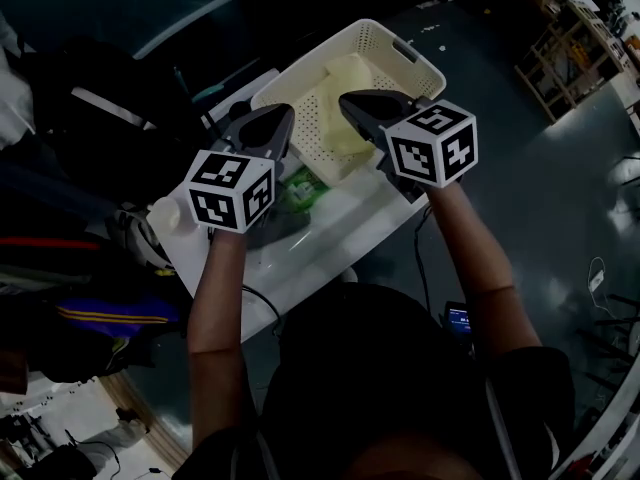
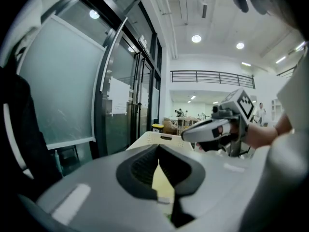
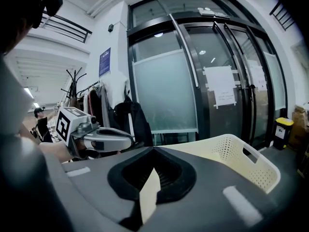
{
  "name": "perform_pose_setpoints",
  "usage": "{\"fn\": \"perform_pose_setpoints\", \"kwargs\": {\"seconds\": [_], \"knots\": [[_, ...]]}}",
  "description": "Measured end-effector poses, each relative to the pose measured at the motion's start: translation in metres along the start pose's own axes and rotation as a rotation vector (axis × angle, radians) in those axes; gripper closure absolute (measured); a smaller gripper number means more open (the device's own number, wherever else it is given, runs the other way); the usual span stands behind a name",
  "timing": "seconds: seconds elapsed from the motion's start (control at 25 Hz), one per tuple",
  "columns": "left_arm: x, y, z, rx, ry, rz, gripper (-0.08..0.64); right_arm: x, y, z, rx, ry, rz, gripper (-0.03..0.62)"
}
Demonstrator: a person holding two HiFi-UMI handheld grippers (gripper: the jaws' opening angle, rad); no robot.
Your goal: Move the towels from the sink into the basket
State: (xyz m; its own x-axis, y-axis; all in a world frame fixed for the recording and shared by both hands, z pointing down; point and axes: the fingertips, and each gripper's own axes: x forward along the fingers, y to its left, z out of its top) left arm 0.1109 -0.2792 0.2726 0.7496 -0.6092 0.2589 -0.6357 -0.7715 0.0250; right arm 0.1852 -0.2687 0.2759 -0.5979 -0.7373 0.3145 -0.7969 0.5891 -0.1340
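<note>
The white perforated basket (image 1: 402, 50) stands on the white table (image 1: 300, 268) and holds a pale yellow towel (image 1: 345, 78). A green patterned towel (image 1: 305, 190) lies in the dark sink (image 1: 272, 230), right under my left gripper (image 1: 288, 114). Both grippers hover side by side above the near edge of the basket. The left gripper (image 2: 158, 146) is shut, its jaws meeting at the tip with nothing between them. My right gripper (image 1: 345, 98) (image 3: 153, 149) also has its jaws closed tip to tip and holds nothing. The basket (image 3: 251, 153) (image 2: 154, 138) shows just beyond each gripper.
A small white cup (image 1: 165, 213) stands at the table's left end. Dark coats (image 1: 90, 118) hang to the left, with glass doors (image 3: 193, 81) behind the table. A yellow-lidded bin (image 3: 283, 128) stands by the doors, and cables (image 1: 425, 268) trail down from the table's front.
</note>
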Motion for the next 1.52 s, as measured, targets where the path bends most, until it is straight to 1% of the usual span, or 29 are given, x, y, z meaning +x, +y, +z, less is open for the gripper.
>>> {"fn": "perform_pose_setpoints", "kwargs": {"seconds": [0.36,0.68,0.92,1.16,1.36,1.52], "knots": [[-0.057,0.026,-0.033,-0.053,0.008,0.084,0.551,0.023,0.065,0.002,-0.030,0.006,0.091,0.592],[-0.093,0.045,-0.076,-0.107,0.050,0.143,0.551,0.046,0.117,-0.009,-0.033,0.025,0.176,0.593],[-0.109,0.051,-0.111,-0.151,0.081,0.159,0.551,0.065,0.150,-0.039,-0.021,0.085,0.238,0.592],[-0.116,0.053,-0.148,-0.173,0.125,0.176,0.551,0.076,0.164,-0.067,-0.003,0.127,0.256,0.592],[-0.117,0.046,-0.185,-0.217,0.188,0.171,0.551,0.084,0.175,-0.106,-0.022,0.208,0.268,0.592],[-0.117,0.038,-0.217,-0.254,0.235,0.165,0.551,0.089,0.178,-0.141,-0.008,0.271,0.270,0.592]]}}
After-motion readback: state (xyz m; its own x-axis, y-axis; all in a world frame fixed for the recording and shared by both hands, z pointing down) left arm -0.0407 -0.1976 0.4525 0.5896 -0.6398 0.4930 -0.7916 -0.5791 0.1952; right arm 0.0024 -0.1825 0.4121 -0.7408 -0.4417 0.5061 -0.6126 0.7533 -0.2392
